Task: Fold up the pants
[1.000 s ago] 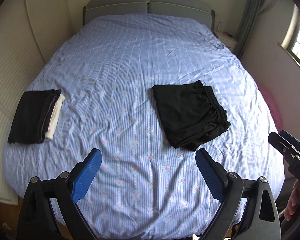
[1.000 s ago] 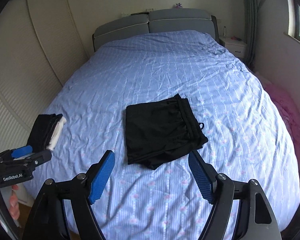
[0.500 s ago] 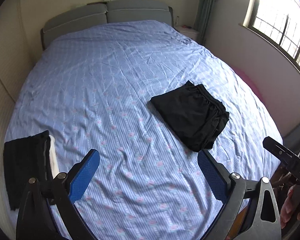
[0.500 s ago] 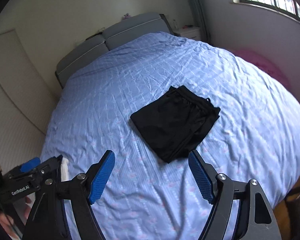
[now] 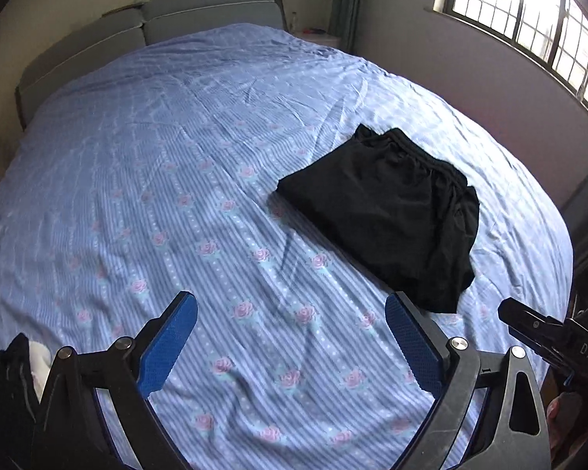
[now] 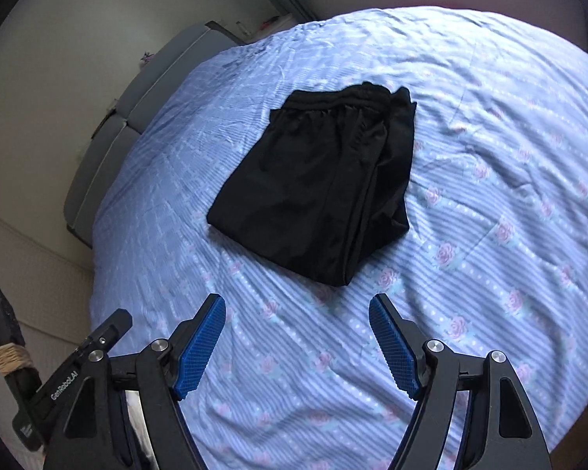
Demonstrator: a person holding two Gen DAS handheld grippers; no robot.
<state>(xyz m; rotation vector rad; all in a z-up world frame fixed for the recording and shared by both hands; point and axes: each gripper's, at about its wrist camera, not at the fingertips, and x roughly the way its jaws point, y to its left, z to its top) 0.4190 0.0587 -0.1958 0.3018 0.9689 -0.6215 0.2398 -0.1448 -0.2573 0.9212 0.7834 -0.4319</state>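
Our right claw hangs nearer the folded black fabric pants, just short of their near corner, jaws apart and empty. Our left claw, equally spread, sits off their left side; their long axis runs away toward the waistband.

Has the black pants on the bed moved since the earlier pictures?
No. The black pants lie on the same rose-print stripes of the bedsheet, waistband toward the headboard. Only the cameras tilted and came down closer.
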